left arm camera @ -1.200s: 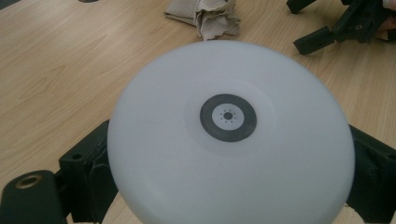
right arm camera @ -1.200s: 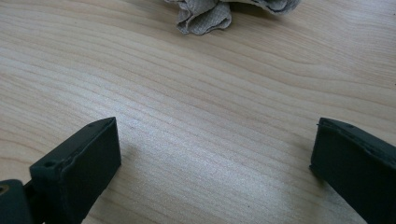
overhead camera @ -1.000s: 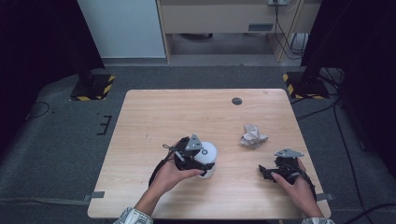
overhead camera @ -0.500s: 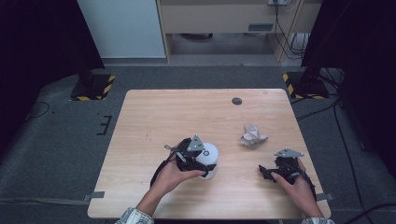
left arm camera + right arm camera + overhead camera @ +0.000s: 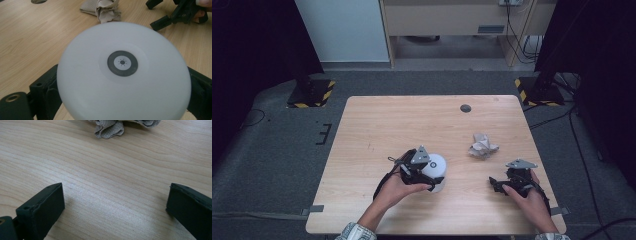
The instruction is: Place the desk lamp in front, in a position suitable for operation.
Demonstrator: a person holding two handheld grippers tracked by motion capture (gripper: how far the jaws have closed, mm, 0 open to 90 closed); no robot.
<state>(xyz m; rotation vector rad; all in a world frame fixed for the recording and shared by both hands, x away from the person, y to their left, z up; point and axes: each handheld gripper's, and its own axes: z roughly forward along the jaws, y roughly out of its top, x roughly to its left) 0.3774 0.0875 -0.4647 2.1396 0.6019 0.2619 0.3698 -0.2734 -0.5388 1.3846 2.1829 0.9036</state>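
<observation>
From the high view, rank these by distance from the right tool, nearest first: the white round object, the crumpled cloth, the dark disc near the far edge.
1. Crumpled cloth: just beyond the right tool, toward the table's far side.
2. White round object: off to its left, between the left tool's jaws.
3. Dark disc: farthest, near the table's far edge.

A light wooden table (image 5: 377,125) carries everything. A white dome-shaped object (image 5: 435,170) sits on it near the front, lodged between the jaws of the left gripper (image 5: 416,167). A crumpled beige cloth (image 5: 483,146) lies on the boards just beyond the right gripper (image 5: 507,182), well apart from the dome. Far ahead of both grippers, a small dark round disc (image 5: 466,108) lies near the back edge.
</observation>
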